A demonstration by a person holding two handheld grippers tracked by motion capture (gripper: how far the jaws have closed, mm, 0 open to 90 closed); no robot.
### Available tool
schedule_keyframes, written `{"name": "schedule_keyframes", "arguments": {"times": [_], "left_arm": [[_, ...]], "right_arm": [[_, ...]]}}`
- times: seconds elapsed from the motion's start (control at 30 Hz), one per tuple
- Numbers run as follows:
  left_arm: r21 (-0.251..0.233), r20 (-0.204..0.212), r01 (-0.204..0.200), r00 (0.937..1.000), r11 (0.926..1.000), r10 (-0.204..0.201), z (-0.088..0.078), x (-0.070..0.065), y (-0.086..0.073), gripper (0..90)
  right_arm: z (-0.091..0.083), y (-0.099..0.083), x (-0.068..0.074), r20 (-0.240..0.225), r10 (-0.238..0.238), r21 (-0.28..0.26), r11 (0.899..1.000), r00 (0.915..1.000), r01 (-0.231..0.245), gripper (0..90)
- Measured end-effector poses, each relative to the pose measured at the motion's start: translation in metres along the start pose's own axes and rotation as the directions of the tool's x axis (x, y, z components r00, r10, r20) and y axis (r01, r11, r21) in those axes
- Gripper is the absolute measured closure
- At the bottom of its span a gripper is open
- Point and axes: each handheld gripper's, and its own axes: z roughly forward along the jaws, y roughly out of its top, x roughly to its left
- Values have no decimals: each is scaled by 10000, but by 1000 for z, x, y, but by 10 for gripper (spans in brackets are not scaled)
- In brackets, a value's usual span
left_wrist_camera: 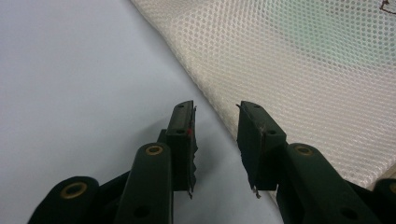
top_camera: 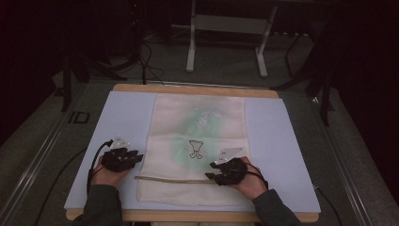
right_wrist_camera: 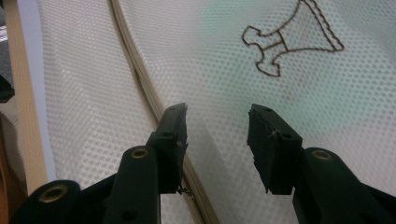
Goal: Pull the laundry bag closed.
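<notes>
Mesh laundry bag (top_camera: pixel 200 141), cream, lies flat on a pale blue mat (top_camera: pixel 122 122) that covers the wooden counter (top_camera: pixel 193 89). Long axis runs away from the person. A zipper (top_camera: pixel 171 179) crosses the bag near its close end. A faint green shape shows through the mesh mid-bag; over it sits a small dark outlined emblem (top_camera: pixel 195 149).

Left hand-held gripper (top_camera: pixel 123 157): rests on the mat just beside the bag's left edge. In the left gripper view its jaws stand partly open with nothing between them; the pale mat lies under the left jaw, and the mesh edge (left_wrist_camera: pixel 219 112) runs diagonally right by the tip of the right jaw. Contact with the cloth cannot be told.

Right hand-held gripper (top_camera: pixel 225 172): over the bag's close right part, at the right end of the zipper. In the right gripper view its jaws are parted, holding nothing; the zipper (right_wrist_camera: pixel 140 79) passes beside and under the left jaw, bare mesh lies between the tips, and the emblem (right_wrist_camera: pixel 292 42) lies beyond them

Both hands enter from the bottom edge, dark sleeves at the wrists
</notes>
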Motion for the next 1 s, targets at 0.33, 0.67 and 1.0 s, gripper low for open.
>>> {"name": "schedule_keyframes", "arguments": {"times": [0.33, 0.67, 1.0], "left_arm": [[13, 81, -51, 10000, 10000, 50, 0, 0, 0, 675], [-26, 85, -22, 10000, 10000, 22, -1, 1, 0, 675], [-69, 111, 20, 9999, 10000, -19, -3, 3, 0, 680]], "right_arm": [[10, 14, 7, -239, -379, 101, 9992, 9990, 381, 568], [24, 27, 15, -514, -618, 53, 9981, 9968, 621, 560], [37, 42, 22, -776, -812, -75, 9967, 9937, 809, 558]]}}
